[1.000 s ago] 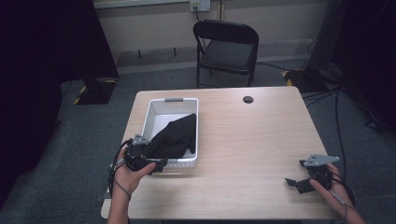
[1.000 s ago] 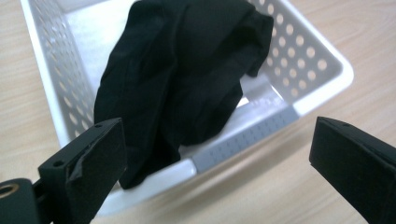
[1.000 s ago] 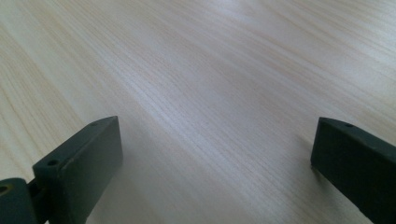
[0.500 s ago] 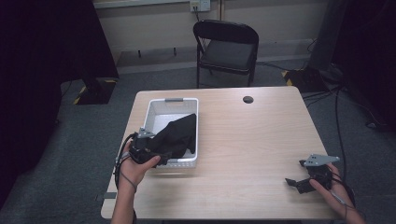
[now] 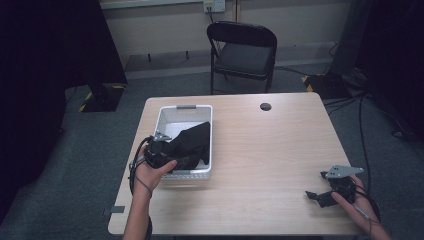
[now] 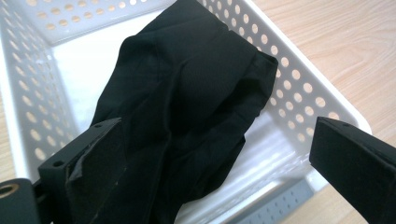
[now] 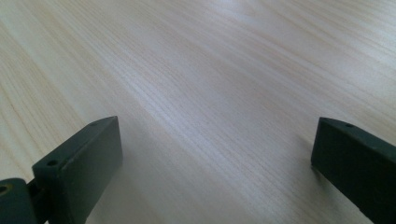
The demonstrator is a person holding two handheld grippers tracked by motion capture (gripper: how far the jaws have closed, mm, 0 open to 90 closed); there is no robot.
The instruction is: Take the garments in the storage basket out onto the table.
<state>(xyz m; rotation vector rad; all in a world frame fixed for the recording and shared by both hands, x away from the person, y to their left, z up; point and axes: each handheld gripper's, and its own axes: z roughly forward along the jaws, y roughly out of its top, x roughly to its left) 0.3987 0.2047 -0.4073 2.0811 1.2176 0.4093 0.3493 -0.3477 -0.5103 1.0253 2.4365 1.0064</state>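
Observation:
A white perforated basket [image 5: 210, 136] stands on the left half of the wooden table [image 5: 270, 145]. A crumpled black cloth [image 5: 192, 144] lies in it, leaning on the right wall. My left gripper [image 5: 166, 151] hovers over the basket's near left corner. In the left gripper view the left gripper [image 6: 219, 172] is open, jaws wide apart. The black cloth [image 6: 187, 98] lies between them, against the left jaw, inside the basket [image 6: 299, 88]. My right gripper [image 5: 314, 196] rests low at the table's near right. The right gripper [image 7: 215, 163] is open over bare wood.
A small dark round hole cover [image 5: 265, 106] sits near the table's far edge. A black folding chair [image 5: 242, 47] stands on the floor beyond the table. Cables trail on the floor at the right. Bare wood stretches between the basket and the right hand.
My left gripper has moved forward from the basket's near left edge to over the cloth inside it. The right gripper has stayed put.

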